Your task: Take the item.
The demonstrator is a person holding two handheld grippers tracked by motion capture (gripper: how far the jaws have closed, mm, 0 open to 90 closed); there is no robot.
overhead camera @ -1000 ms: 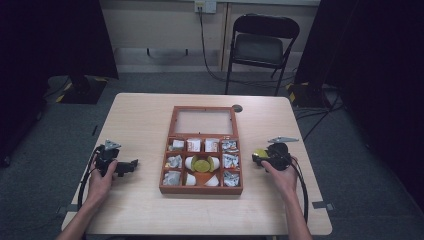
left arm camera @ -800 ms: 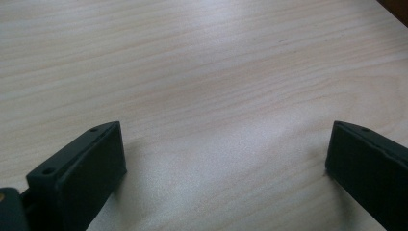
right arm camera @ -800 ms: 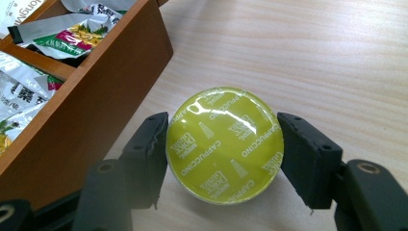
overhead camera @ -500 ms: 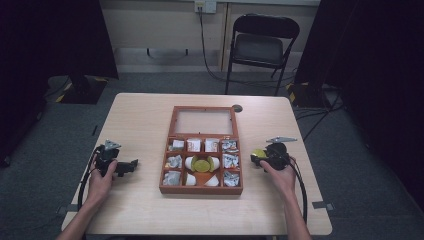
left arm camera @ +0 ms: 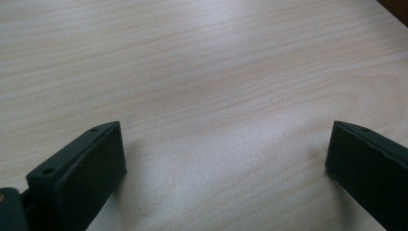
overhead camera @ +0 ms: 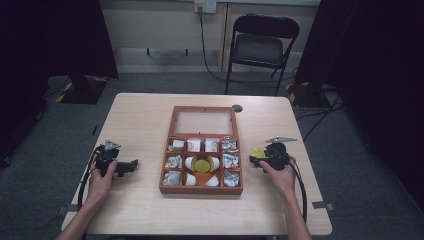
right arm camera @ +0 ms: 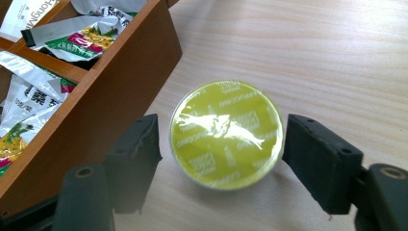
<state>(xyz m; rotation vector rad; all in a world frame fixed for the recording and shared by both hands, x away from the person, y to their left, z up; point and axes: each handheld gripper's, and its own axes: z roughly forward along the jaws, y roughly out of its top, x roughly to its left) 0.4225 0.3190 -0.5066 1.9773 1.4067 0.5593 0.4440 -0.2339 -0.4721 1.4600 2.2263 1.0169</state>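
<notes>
From above, my right gripper [overhead camera: 256, 161] sits just beside the right wall of the wooden box [overhead camera: 201, 189], and a small yellow-green spot shows at its tip. My right gripper view makes that spot plain: a round capsule [right arm camera: 226, 132] with a shiny yellow-green foil lid, standing on the table [right arm camera: 308, 53] between my two jaws. The jaws are spread, with a thin gap on each side of the capsule, so I am not clamping it. The box wall [right arm camera: 103, 103] rises just past my left jaw; its nearest compartments hold crumpled sachets [right arm camera: 77, 36].

My left gripper [left arm camera: 226, 163] is spread wide over bare wood. From above it lies well to the left of the box, whose middle compartment holds another yellow-lidded capsule [overhead camera: 202, 164].
</notes>
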